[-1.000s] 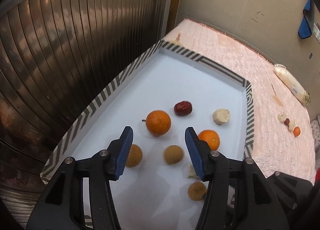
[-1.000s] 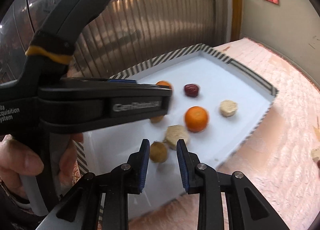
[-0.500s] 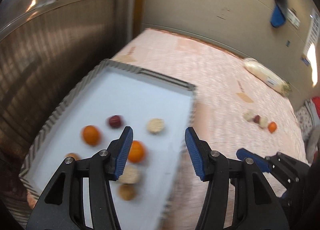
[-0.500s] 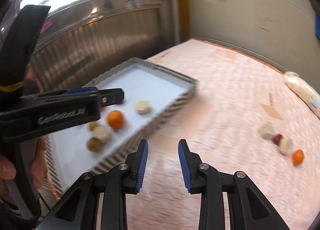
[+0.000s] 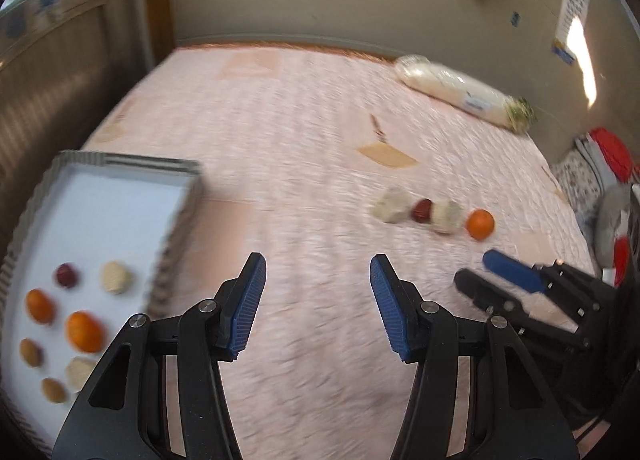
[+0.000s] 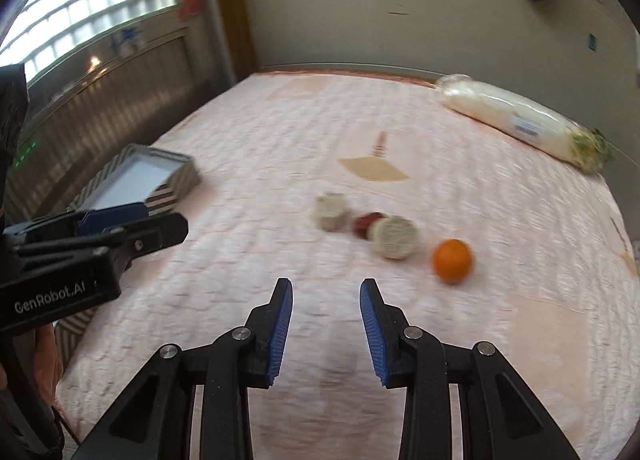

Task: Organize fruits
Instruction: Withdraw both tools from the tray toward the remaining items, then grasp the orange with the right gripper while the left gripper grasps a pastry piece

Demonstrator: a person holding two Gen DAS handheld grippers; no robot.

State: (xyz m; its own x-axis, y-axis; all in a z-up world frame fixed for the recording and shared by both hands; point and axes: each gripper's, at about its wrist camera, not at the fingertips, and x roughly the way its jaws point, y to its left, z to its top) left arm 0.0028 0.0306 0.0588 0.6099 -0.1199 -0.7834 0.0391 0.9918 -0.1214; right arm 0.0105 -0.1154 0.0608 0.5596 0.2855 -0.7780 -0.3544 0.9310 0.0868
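A white tray (image 5: 120, 204) with a striped rim sits at the left and holds several fruits, among them an orange (image 5: 84, 331), a red date (image 5: 66, 274) and a pale chunk (image 5: 115, 277). On the pink quilt lies a row of loose fruits: a pale chunk (image 6: 331, 212), a red date (image 6: 365, 223), a second pale chunk (image 6: 394, 237) and an orange (image 6: 453, 261). My left gripper (image 5: 318, 302) is open and empty above the quilt. My right gripper (image 6: 326, 330) is open and empty, short of the row; it also shows in the left wrist view (image 5: 496, 276).
A wrapped white radish (image 6: 520, 120) lies at the far right by the wall. The tray's corner (image 6: 168, 180) shows in the right wrist view. A corrugated metal wall (image 5: 48, 100) runs along the left. Clutter (image 5: 612, 196) sits at the right edge.
Both grippers have swung right, away from the tray and toward the loose fruits on the quilt. The right gripper has opened a little wider. Both stay empty.
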